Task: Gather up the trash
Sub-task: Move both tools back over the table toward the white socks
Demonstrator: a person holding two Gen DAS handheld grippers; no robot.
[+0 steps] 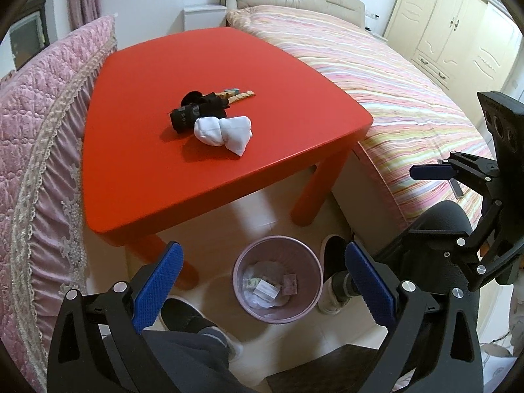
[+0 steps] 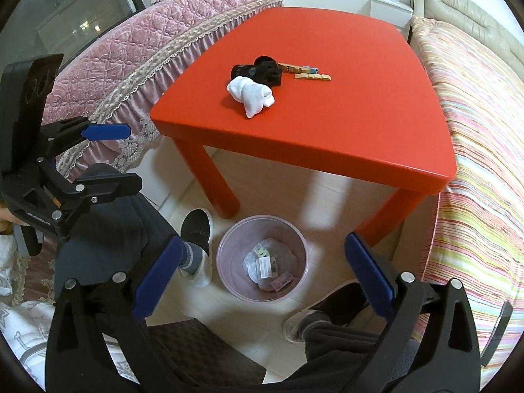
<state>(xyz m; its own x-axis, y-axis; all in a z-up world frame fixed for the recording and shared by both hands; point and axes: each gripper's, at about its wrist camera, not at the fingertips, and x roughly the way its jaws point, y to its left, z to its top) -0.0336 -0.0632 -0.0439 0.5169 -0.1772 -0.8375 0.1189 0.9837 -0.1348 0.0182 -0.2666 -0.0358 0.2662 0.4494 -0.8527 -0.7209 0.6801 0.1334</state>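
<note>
The red counter (image 1: 137, 150) carries rolled white socks (image 1: 224, 133), black socks (image 1: 196, 111) and wooden pegs (image 1: 240, 94). Below, the pink wastebasket (image 2: 226, 262) already holds the paper scraps (image 2: 267, 267), so dropping seems finished. Left tongs (image 1: 262, 290) and right tongs (image 2: 262, 278) hang released, empty, over it. Next: reaching for any remaining trash. Only the left view shows the wardrobe (image 1: 458, 32); only the right, a dark window (image 2: 82, 23).

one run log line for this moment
left hand-held gripper: open, empty | right hand-held gripper: open, empty | pink bin: scraps inside | red table: socks remain
</note>
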